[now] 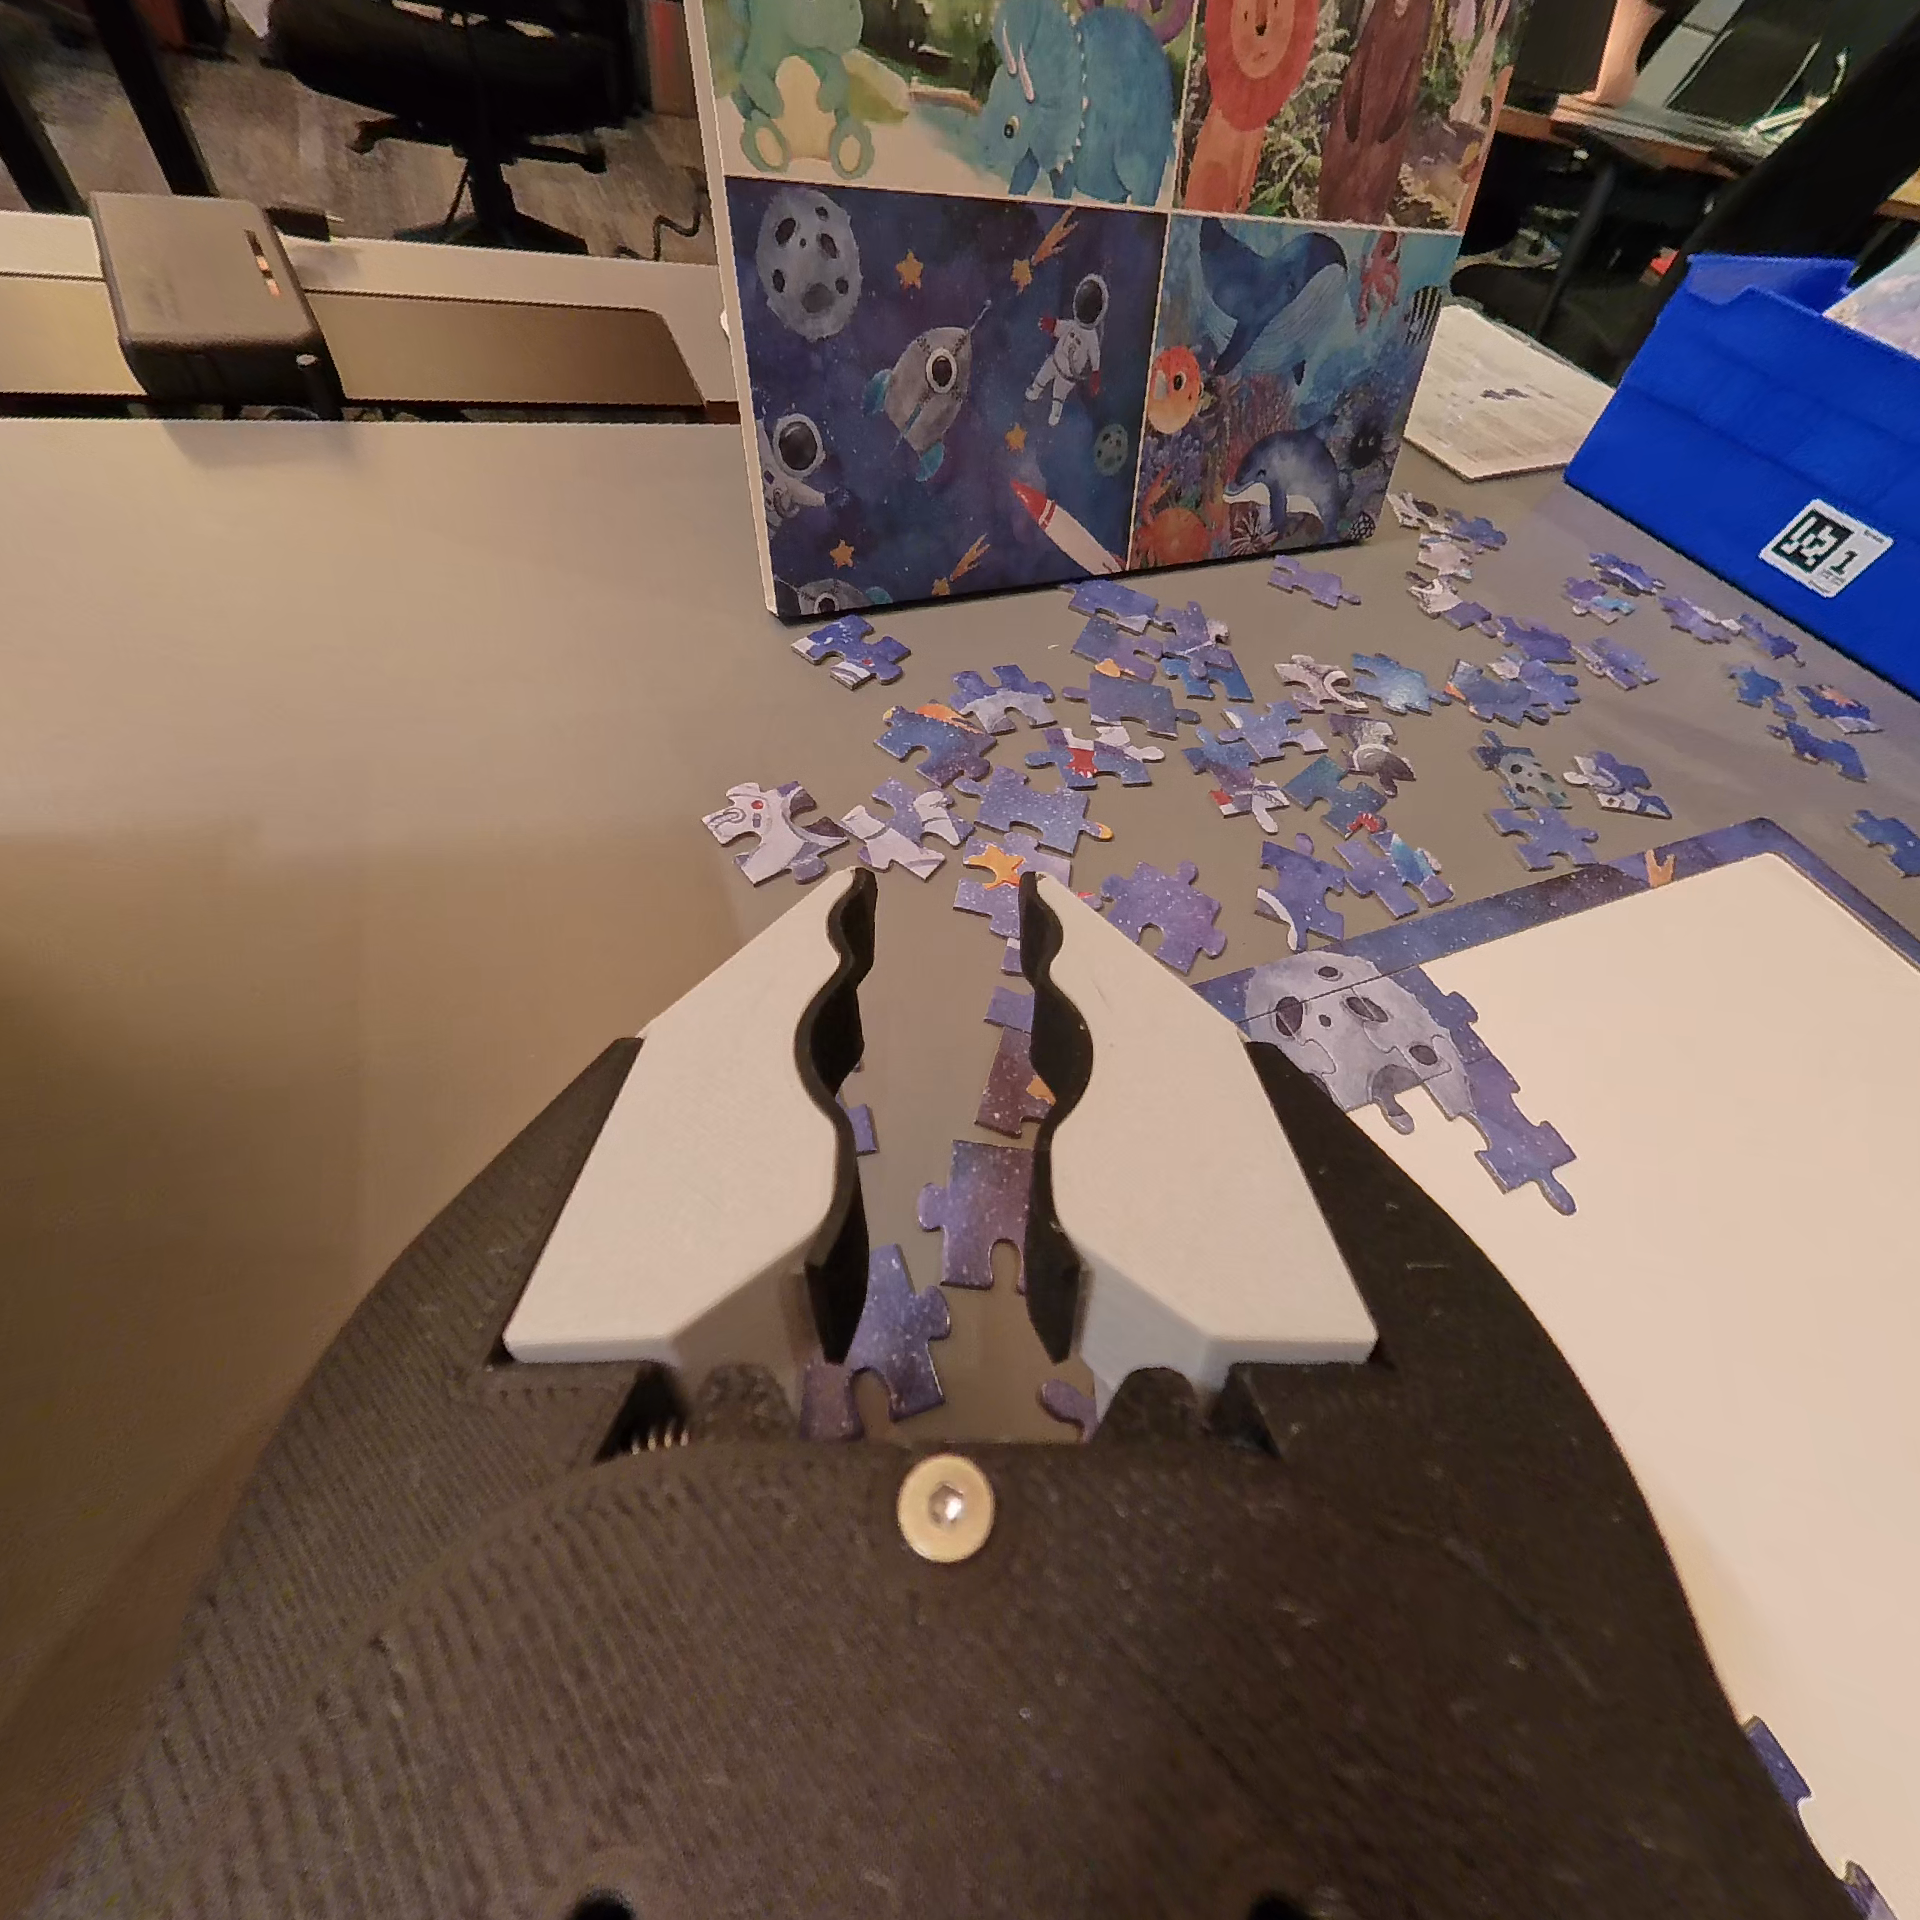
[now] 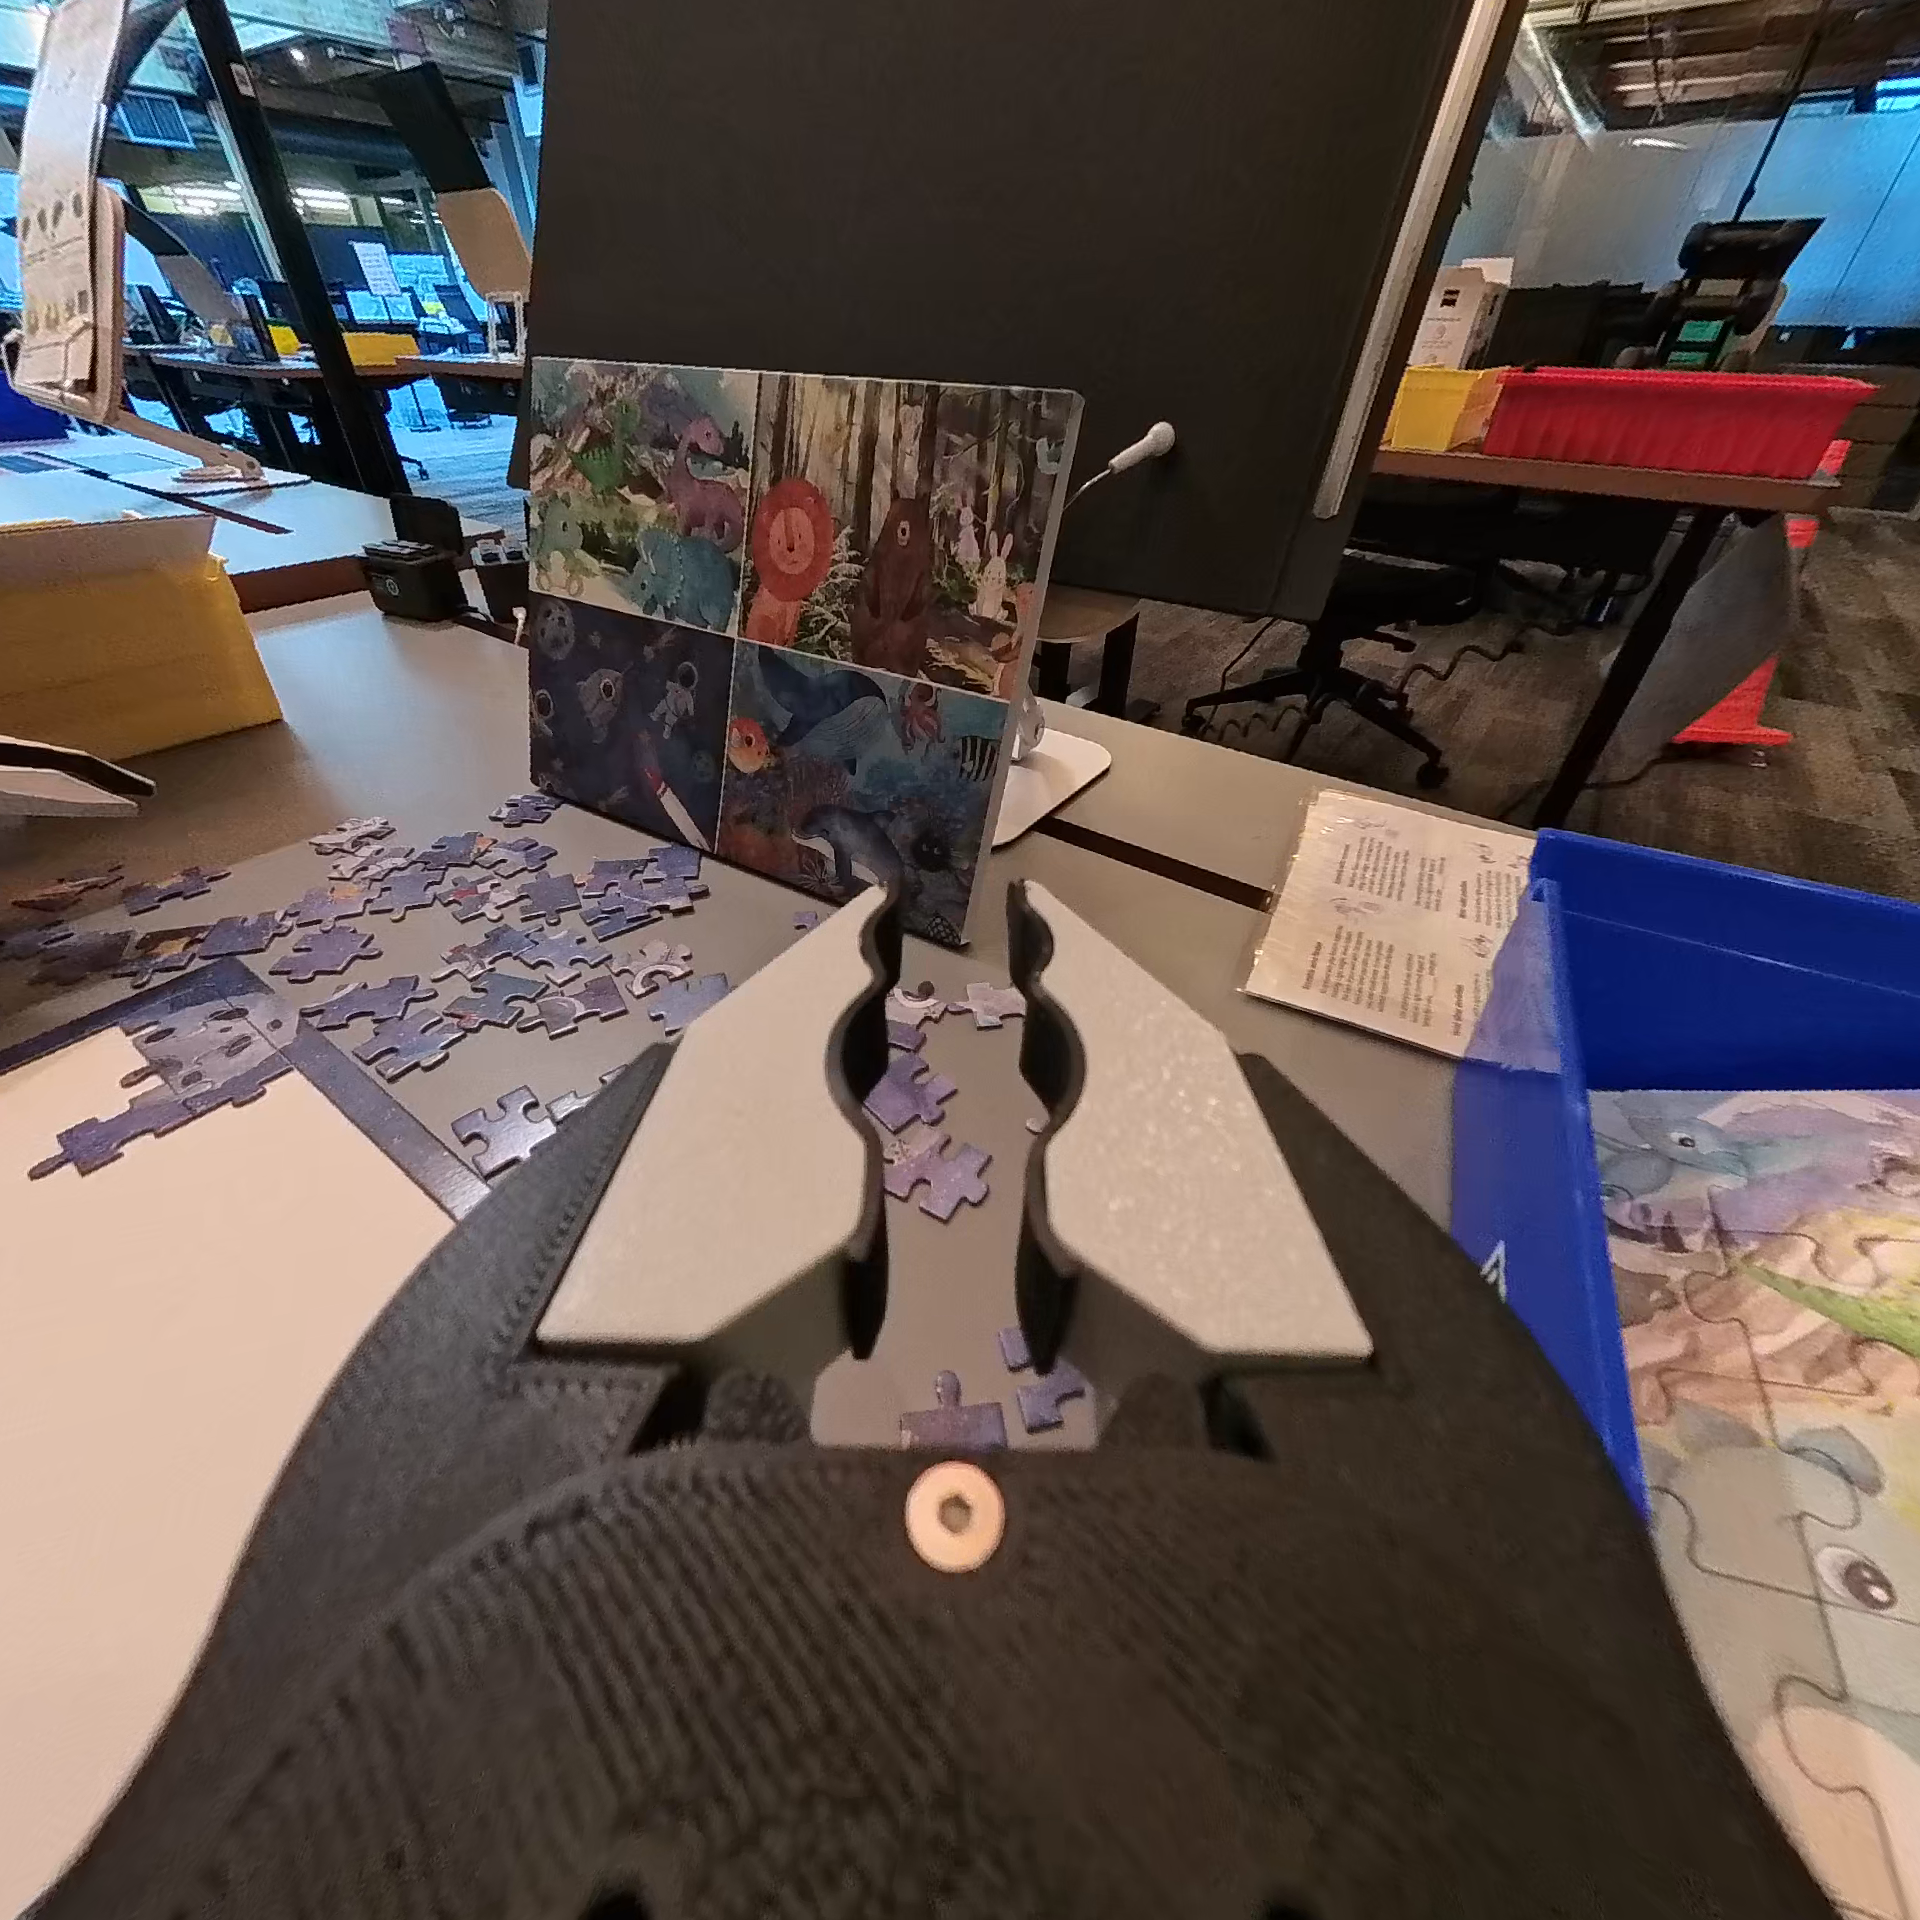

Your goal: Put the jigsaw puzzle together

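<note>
Here, both of your grippers hover over loose puzzle pieces with fingers parted and nothing between the pads.

Your left gripper [image 1: 948, 883] sits at frame centre above blue space-pattern pieces [image 1: 1039, 810], the partly built puzzle board [image 1: 1662, 1091] at right and the picture box [image 1: 1039, 364] upright above. Your right gripper [image 2: 951, 904] hangs over scattered pieces [image 2: 935, 1164], blue bin [image 2: 1714, 987] at right.

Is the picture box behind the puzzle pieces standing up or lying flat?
Standing upright: the picture box rises on its edge from the grey table, its illustrated face vertical.
</note>
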A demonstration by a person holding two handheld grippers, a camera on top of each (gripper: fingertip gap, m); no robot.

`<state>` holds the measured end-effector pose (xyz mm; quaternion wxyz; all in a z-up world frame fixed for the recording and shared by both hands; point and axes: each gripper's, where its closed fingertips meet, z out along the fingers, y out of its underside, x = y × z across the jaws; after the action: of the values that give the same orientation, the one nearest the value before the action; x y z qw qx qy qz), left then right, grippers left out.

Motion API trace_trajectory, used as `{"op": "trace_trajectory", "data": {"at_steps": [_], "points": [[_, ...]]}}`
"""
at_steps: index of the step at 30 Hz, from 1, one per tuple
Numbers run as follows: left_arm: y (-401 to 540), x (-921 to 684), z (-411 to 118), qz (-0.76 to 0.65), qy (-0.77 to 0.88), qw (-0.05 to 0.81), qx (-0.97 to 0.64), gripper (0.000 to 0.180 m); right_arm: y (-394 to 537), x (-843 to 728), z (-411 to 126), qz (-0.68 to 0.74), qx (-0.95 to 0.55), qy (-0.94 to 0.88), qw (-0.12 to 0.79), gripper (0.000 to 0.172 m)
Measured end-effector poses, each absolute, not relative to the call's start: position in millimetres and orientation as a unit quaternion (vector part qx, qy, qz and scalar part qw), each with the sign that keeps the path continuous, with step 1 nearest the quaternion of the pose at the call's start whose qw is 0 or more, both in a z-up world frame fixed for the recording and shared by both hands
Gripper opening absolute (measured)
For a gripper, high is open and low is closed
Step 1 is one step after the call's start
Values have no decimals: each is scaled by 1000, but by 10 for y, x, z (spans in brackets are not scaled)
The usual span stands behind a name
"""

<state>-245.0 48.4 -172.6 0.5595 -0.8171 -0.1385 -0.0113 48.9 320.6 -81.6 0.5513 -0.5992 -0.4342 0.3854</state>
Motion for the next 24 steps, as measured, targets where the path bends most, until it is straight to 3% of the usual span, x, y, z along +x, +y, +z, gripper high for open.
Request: {"op": "trace_trajectory", "data": {"at_steps": [8, 18, 24], "points": [[484, -2452, -1726, -11, -139, 560, -817, 26, 3217, 427, -994, 373, -622, -451, 520, 35], [478, -2468, -1724, -13, -145, 561, -815, 26, 3419, 955, -1986, 234, -755, -439, 427, 48], [485, -2464, -1742, -12, -143, 556, -819, 26, 3513, 1181, -2153, 202, -802, -398, 397, 57]]}}
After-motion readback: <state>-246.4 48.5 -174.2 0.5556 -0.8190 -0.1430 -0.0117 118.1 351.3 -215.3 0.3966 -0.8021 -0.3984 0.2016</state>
